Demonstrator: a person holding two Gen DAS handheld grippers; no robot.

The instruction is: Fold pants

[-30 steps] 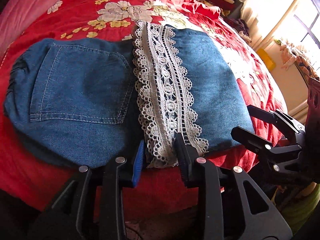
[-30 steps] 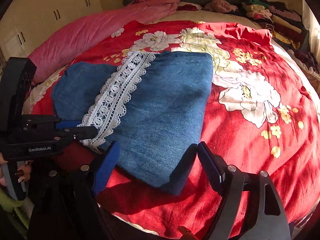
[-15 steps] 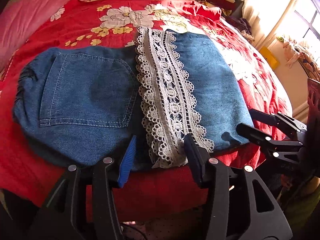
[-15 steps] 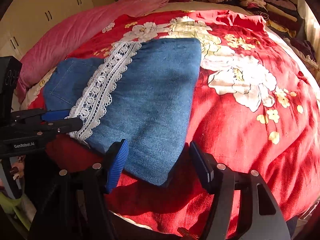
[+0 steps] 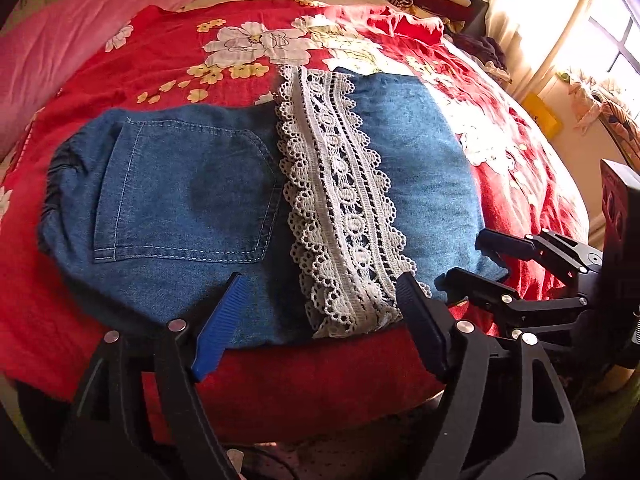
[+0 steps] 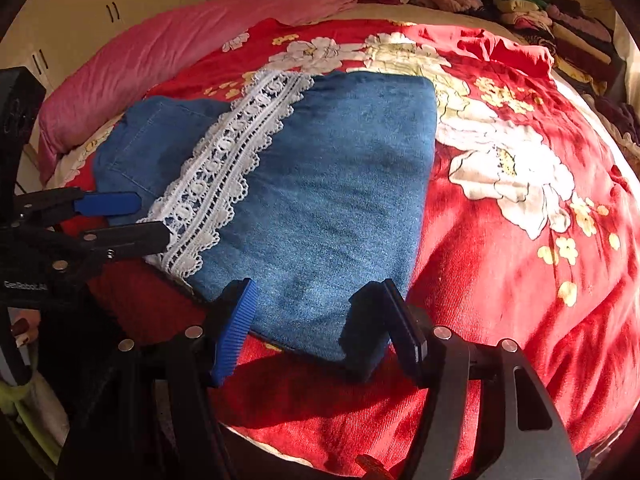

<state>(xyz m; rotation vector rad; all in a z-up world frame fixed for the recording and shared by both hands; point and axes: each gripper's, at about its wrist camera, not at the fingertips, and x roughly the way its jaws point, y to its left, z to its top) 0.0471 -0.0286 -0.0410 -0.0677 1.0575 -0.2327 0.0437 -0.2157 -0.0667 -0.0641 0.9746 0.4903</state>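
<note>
Blue denim pants (image 5: 192,200) with a white lace hem band (image 5: 340,208) lie folded on the red floral bedspread (image 5: 200,60); they also show in the right wrist view (image 6: 320,200). My left gripper (image 5: 320,300) is open at the near edge, straddling the lace end and the denim beside it. My right gripper (image 6: 316,304) is open around the near right corner of the folded denim. Each gripper shows in the other's view: the right one (image 5: 480,256), the left one (image 6: 132,216). Nothing is clamped.
A pink quilt (image 6: 160,60) lies along the far left of the bed. Stacked folded clothes (image 6: 560,28) sit at the far right. A bright window and curtain (image 5: 560,12) are on the right. The bed's near edge (image 5: 320,380) drops off below the grippers.
Both grippers have opened wider and shifted along the pants' near edge. The pants have not moved.
</note>
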